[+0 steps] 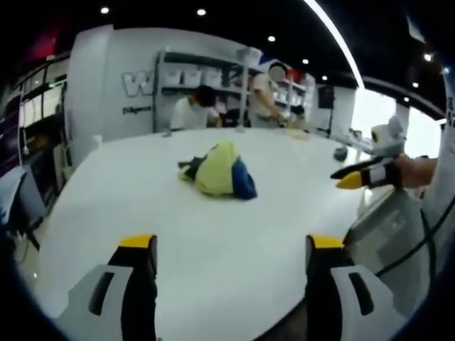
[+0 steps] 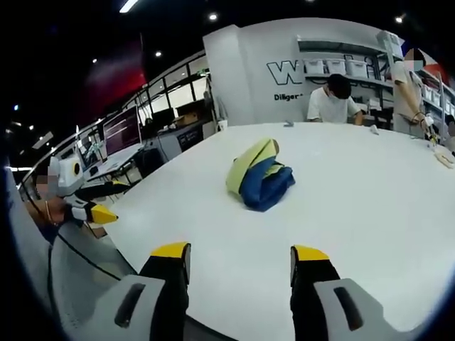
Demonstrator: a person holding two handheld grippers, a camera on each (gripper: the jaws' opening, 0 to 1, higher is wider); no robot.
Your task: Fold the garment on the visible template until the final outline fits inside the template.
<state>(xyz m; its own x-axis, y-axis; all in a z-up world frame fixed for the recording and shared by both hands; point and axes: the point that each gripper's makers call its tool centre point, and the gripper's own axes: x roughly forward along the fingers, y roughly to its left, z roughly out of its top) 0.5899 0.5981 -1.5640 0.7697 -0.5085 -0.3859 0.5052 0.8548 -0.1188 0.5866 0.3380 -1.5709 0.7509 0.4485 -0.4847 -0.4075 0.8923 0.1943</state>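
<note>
A crumpled garment [image 1: 220, 170], yellow-green with blue and a dark bit, lies bunched on the white table [image 1: 234, 227]. My left gripper [image 1: 232, 245] is open above the table's near edge, well short of the cloth, with nothing between its yellow-tipped jaws. From the right, the right gripper [image 1: 361, 176] comes into the left gripper view, held in a hand beyond the table's edge. In the right gripper view the garment [image 2: 259, 174] sits mid-table [image 2: 355, 206], and my right gripper [image 2: 240, 252] is open and empty, apart from it. The left gripper [image 2: 92, 212] shows at the left.
Two people [image 1: 192, 112] work at the table's far edge before white shelves [image 1: 206, 74] of bins. Small items [image 1: 341, 151] lie at the far right of the table. Desks with monitors [image 2: 122, 131] stand off the table's left side in the right gripper view.
</note>
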